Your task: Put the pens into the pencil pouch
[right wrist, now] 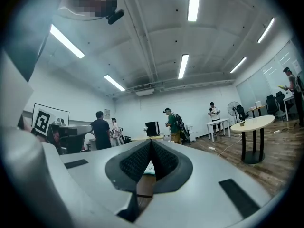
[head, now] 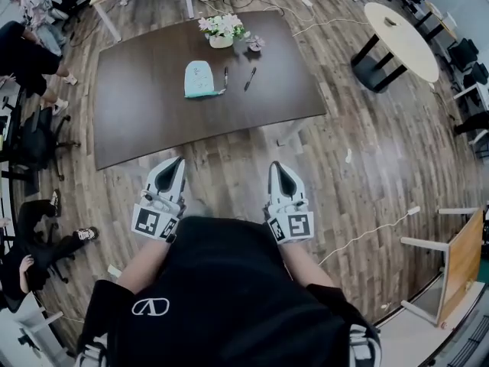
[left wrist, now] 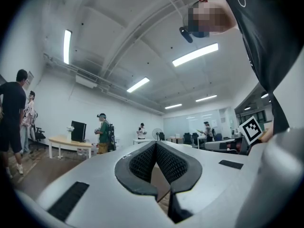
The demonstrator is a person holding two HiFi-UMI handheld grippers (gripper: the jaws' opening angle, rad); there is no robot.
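Observation:
A light blue pencil pouch (head: 199, 79) lies on the dark brown table (head: 153, 113) in the head view. Two dark pens lie just right of it: one (head: 225, 78) beside the pouch, the other (head: 250, 78) a little farther right. My left gripper (head: 177, 161) and right gripper (head: 280, 167) are held close to my body, short of the table's near edge, both shut and holding nothing. In the left gripper view the left gripper (left wrist: 156, 143) points level across the room. Between the meeting pads of the right gripper (right wrist: 150, 141) a sliver of the pouch (right wrist: 148, 168) shows.
A pot of flowers (head: 222, 30) stands at the table's far edge with a small object (head: 256, 44) beside it. A round white table (head: 399, 37) stands at right, chairs and seated people at left (head: 30, 60). Several people stand across the room (right wrist: 173, 125). A cable (head: 374, 232) crosses the wooden floor.

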